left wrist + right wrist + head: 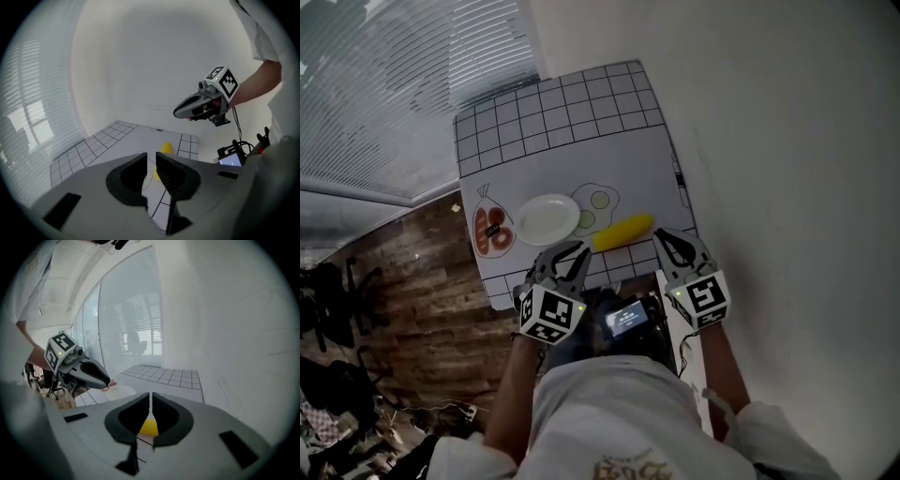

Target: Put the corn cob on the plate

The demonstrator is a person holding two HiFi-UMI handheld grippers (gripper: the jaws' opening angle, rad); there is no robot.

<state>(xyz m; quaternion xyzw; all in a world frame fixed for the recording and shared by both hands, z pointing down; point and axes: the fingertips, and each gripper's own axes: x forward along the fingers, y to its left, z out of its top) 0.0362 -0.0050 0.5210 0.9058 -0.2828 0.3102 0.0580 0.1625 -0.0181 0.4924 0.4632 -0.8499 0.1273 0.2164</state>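
1. My left gripper [571,254] sits at lower centre of the head view, jaws a narrow slit apart with nothing between them.
2. My right gripper [673,246], to its right, has its jaws closed tip to tip — empty.
3. The corn cob [622,232] lies on the gridded mat [562,122] between the two gripper tips, just right of the white plate [547,218] — not on it.

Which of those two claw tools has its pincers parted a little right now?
The left gripper: a narrow gap shows between its jaws, with nothing gripped in it. The right gripper has its jaws closed together.
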